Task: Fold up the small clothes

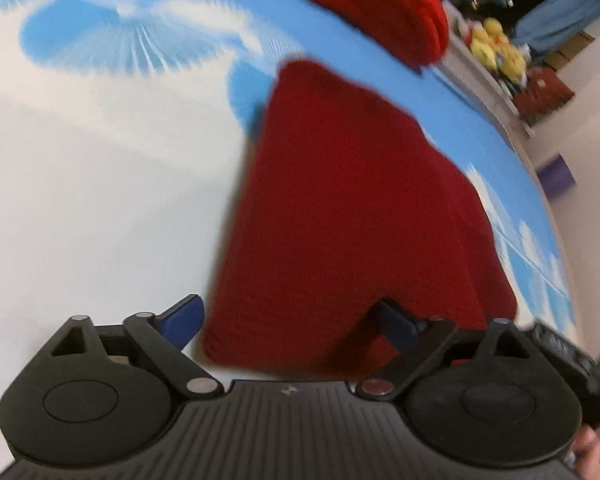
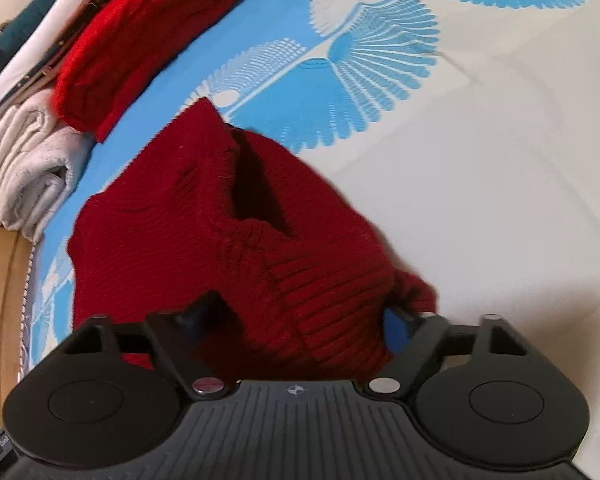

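Observation:
A dark red knit garment (image 1: 340, 208) (image 2: 204, 220) lies bunched on the blue-and-white patterned sheet (image 1: 100, 160) (image 2: 480, 180). My left gripper (image 1: 290, 320) is open at the garment's near edge. Its left fingertip (image 1: 184, 318) rests over bare sheet beside the cloth and its right fingertip (image 1: 396, 320) is over the cloth. My right gripper (image 2: 300, 316) is closed on the garment's ribbed hem (image 2: 332, 304), which fills the gap between its fingers and spills over the right one. The neck opening (image 2: 260, 184) gapes just beyond.
A folded bright red knit (image 1: 360, 0) (image 2: 140, 40) sits at the sheet's far edge, beside folded white towels (image 2: 24, 160). Yellow plush toys (image 1: 496, 52) stand on a ledge. Wooden floor (image 2: 0, 280) shows past the bed's edge. A hand (image 1: 588, 452) holds the left gripper.

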{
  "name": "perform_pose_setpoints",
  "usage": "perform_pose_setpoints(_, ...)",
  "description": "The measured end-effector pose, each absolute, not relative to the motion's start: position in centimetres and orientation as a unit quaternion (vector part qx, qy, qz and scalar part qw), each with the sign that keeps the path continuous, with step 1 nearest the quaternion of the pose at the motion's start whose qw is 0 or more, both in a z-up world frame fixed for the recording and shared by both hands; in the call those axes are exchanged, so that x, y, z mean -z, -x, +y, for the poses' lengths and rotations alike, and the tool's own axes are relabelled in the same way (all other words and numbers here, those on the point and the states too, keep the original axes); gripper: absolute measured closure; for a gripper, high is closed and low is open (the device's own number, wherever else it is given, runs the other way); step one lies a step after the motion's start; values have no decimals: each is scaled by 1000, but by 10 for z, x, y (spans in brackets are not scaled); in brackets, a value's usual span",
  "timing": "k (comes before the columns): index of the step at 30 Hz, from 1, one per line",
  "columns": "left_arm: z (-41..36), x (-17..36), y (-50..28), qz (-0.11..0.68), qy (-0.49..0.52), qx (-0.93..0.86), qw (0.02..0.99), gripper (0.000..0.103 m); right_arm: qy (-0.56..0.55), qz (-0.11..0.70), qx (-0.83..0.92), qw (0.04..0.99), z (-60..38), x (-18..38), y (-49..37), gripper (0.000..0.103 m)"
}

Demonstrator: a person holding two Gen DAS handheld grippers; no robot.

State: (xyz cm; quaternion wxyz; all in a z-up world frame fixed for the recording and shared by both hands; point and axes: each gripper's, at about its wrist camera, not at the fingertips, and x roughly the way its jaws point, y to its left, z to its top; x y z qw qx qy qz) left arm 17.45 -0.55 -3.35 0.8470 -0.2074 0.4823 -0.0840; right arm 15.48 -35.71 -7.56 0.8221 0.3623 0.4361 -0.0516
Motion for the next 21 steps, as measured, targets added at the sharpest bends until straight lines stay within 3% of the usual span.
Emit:
perform_pose_setpoints(1,1,31,-177,472,208,58,855,15,-358,430,51,827,-353,73,-156,35)
perform_pose_setpoints(6,38,43,-192,488,281,16,826,15,-347,417,53,838,-348,73,-161,37)
perform_pose_setpoints(9,34,40,-187,494,264,22,828,13,-356,425,51,831,-352,74,-158,36)
perform_pose_setpoints(11,24,39,-188,506,271,40,818,13,-375,430,59,819,-359,74,-156,32)
perform_pose_setpoints(13,18,39,-183,512,293,53,806,13,-391,433,79,808,-365,76,-152,14)
perform_pose_setpoints(16,10,45,-174,522,314,76,790,11,-392,433,79,808,-366,79,-149,11)
perform_pose_setpoints(18,6,55,-173,526,325,71,783,9,-388,438,77,807,-364,80,-151,11)
perform_pose_setpoints(19,7,56,-175,523,334,71,781,14,-384,441,76,808,-363,80,-152,12)
perform_pose_setpoints(20,8,56,-177,519,337,69,782,19,-386,439,71,808,-361,79,-152,16)
perform_pose_setpoints(21,10,53,-179,514,337,60,787,21,-392,438,64,806,-359,80,-153,26)
